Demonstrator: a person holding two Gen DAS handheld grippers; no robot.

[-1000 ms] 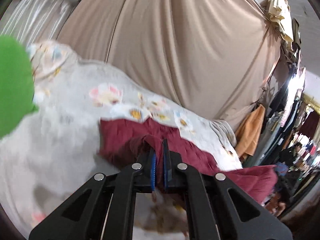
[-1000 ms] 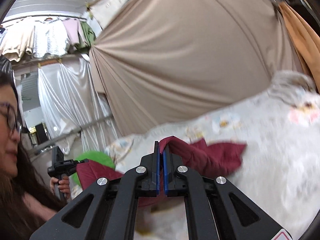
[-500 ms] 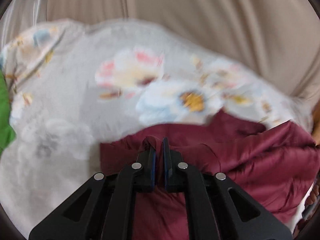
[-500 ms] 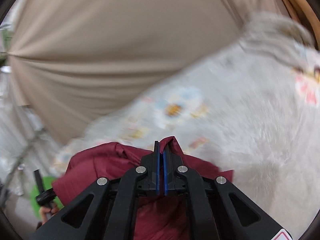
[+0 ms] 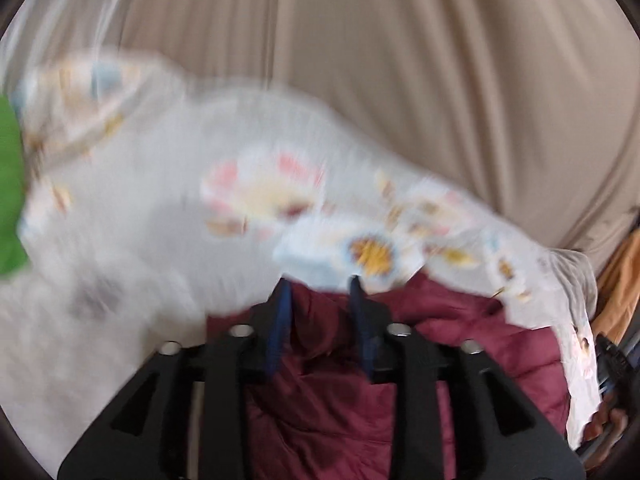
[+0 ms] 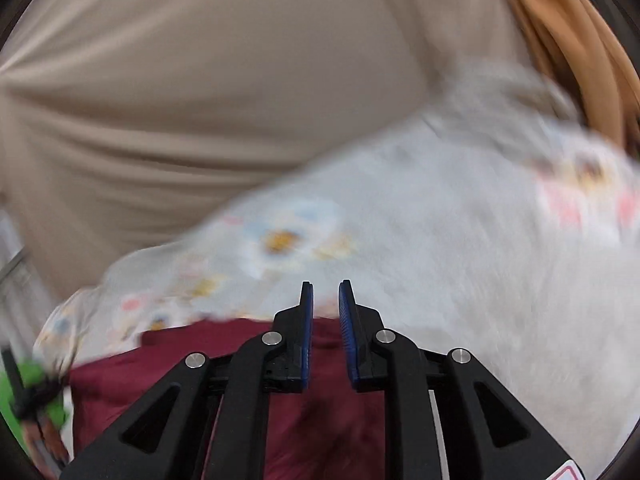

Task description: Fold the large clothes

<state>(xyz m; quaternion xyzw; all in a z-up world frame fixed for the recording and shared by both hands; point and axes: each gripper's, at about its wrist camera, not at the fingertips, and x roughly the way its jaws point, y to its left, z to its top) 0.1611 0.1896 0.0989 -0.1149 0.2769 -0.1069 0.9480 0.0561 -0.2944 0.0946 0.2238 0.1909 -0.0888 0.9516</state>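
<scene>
A dark red quilted garment [image 5: 460, 360] lies on a pale floral bedspread [image 5: 160, 208]. My left gripper [image 5: 320, 284] is open just above the garment's far edge, with a raised fold of the fabric between its jaws but not pinched. In the right wrist view the same garment [image 6: 168, 368] lies below my right gripper [image 6: 325, 285], which is open and empty over its far edge. The bedspread [image 6: 440, 240] stretches beyond it. Both views are motion-blurred.
A beige curtain [image 5: 400, 60] hangs behind the bed and also shows in the right wrist view [image 6: 200, 80]. Orange cloth [image 6: 568, 48] hangs at the right. Something green [image 5: 8, 192] sits at the left edge. A hand holding a gripper handle [image 5: 604, 420] shows at the lower right.
Both grippers were shut on folds of the red garment. They have opened and let it go; it now lies on the bed.
</scene>
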